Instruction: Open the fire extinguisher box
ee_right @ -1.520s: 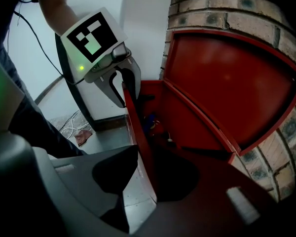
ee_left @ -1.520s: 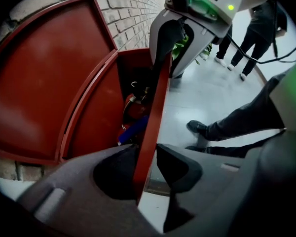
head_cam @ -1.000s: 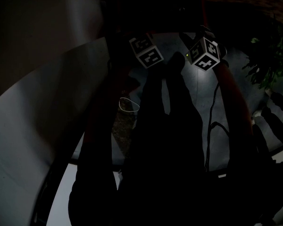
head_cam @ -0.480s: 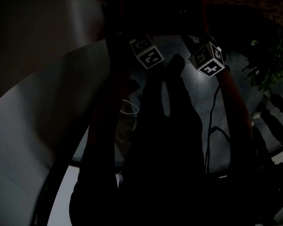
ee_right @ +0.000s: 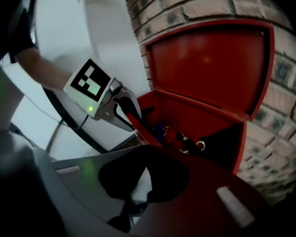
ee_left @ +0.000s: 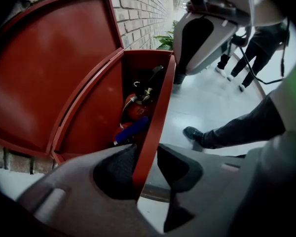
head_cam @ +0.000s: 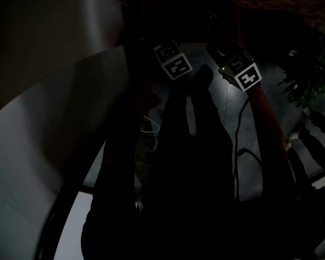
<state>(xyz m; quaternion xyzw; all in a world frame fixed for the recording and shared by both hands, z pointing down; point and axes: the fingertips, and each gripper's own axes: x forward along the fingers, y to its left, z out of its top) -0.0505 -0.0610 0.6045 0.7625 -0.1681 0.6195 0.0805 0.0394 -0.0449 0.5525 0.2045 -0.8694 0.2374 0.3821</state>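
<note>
The only real change over that last second was on the right. In the head view, which was super dark, the marker cube (head_cam: 242, 70) on the right gripper (ee_right: 143, 177) had slid a bit down and outward and twisted, while the cube (head_cam: 173, 60) on the left gripper (ee_left: 145, 164) barely budged. Everything useful came from the gripper views. The fire extinguisher box (ee_right: 207, 68) sat against the brick wall (ee_left: 148, 9) with its lid (ee_left: 54, 68) already swung up, and you could see the extinguishers (ee_left: 135, 107) inside. The left gripper had its jaws clamped on the thin edge of the box's front panel (ee_left: 156, 102), one pad on either side of it. The right gripper's jaws looked pressed together with nothing between them, and it hung off to the side of the box without touching it. My read: the box was basically open by then, the right gripper was just drifting clear, and the left was the only one on the panel, so easing off it was probably all that remained.
</note>
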